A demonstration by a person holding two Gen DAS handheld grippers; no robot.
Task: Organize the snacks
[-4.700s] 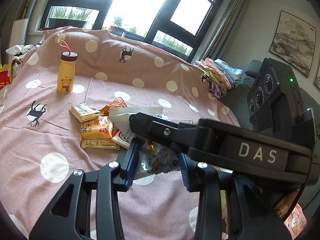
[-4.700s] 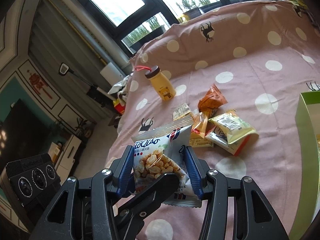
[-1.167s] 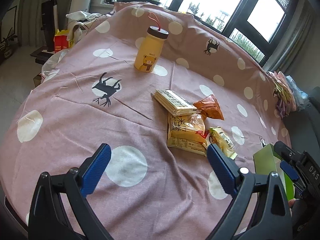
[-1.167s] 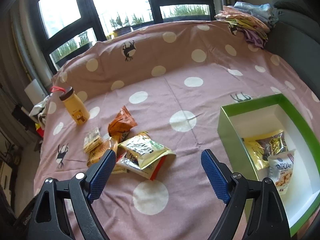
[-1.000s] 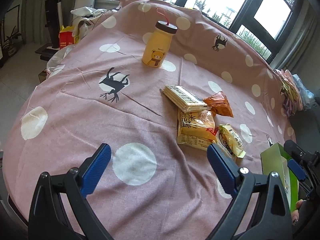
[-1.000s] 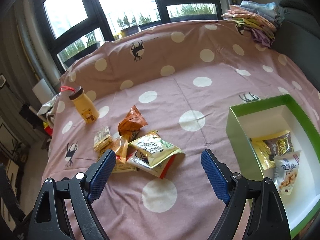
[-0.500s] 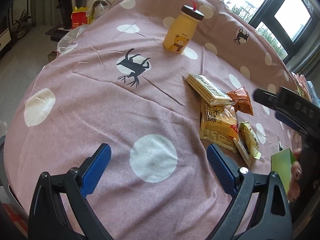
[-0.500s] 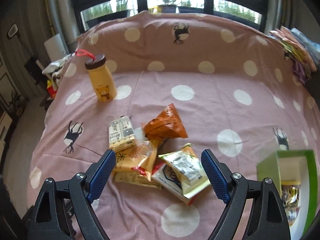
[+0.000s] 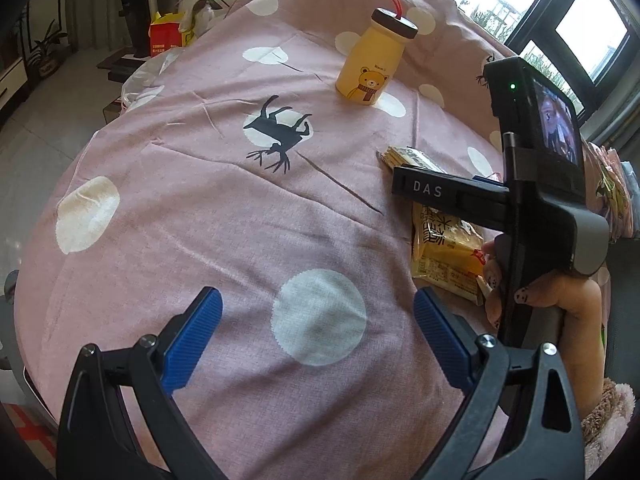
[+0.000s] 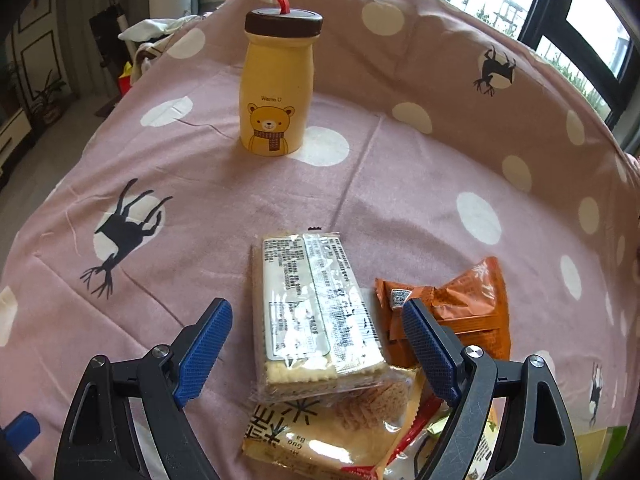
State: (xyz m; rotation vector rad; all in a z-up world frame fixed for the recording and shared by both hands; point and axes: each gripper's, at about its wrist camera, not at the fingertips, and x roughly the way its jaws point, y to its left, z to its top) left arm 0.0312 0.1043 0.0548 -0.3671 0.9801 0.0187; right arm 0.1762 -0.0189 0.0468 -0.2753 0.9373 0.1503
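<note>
Directly ahead of the right tongs, between the two spread blue pads, lay the clear-wrapped wafer pack. Its long axis ran away from the tongs, roughly along the fingers and tilted a little left at the far end, so the pads flanked its long sides. The right tongs were wide open and held nothing; neither pad touched the wrapper, as far as the view showed. The pack's near end sat on top of the rice cracker bag, which lay just under the tongs. The orange snack packet sat beside the right pad, partly behind it, close enough that I'd judge it could get caught on closing. The yellow bear bottle stood upright well beyond, not in the way.

The left tongs were also wide open and empty, over a bare white dot on the pink spotted cloth covering the surface. From them the snack pile lay off to the right and ahead, behind the right hand and its tool. So the right side was clearly the nearer one. My read: next move was a short drop and a squeeze across the pack's width.
</note>
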